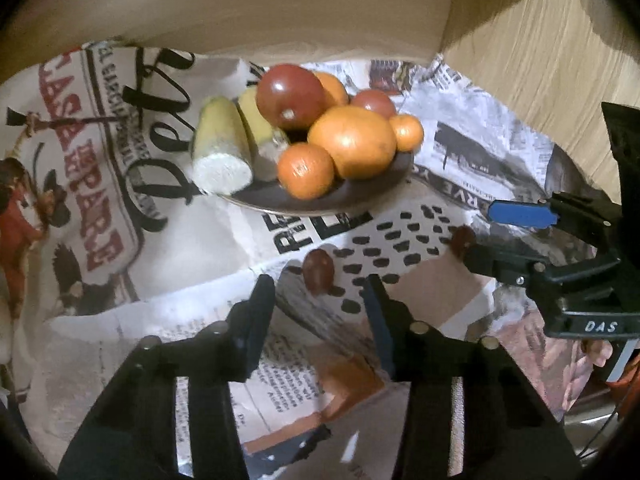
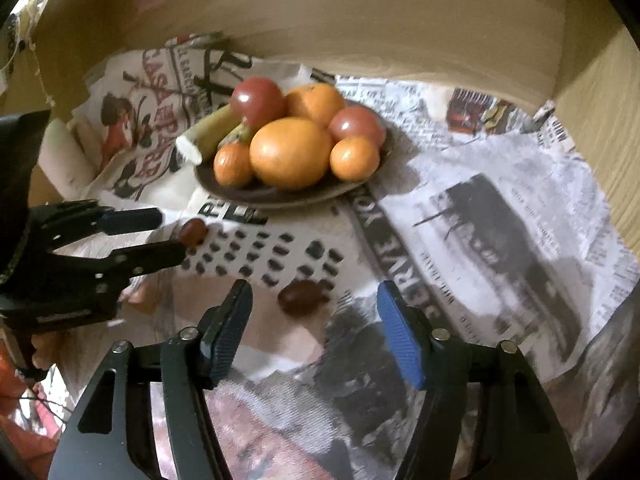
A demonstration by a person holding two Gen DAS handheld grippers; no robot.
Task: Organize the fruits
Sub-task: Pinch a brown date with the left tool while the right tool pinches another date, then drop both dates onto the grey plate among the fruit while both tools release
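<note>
A dark plate (image 1: 360, 196) (image 2: 288, 196) holds oranges (image 1: 352, 142) (image 2: 290, 152), red tomatoes (image 1: 290, 96) (image 2: 258, 100) and cut green-yellow pieces (image 1: 222, 148) (image 2: 208, 134). Two small dark-red fruits lie on the newspaper. One (image 1: 318, 270) (image 2: 194, 231) lies just ahead of my open left gripper (image 1: 320, 288) (image 2: 170, 236). The other (image 1: 463, 239) (image 2: 302, 297) lies just ahead of my open right gripper (image 2: 314, 300) (image 1: 478, 234). Neither gripper holds anything.
Newspaper sheets (image 1: 120, 200) (image 2: 500, 220) cover the surface. A wooden wall (image 1: 280, 8) (image 2: 400, 32) stands behind the plate, with a wooden side panel (image 1: 540, 60) (image 2: 600, 120) on the right.
</note>
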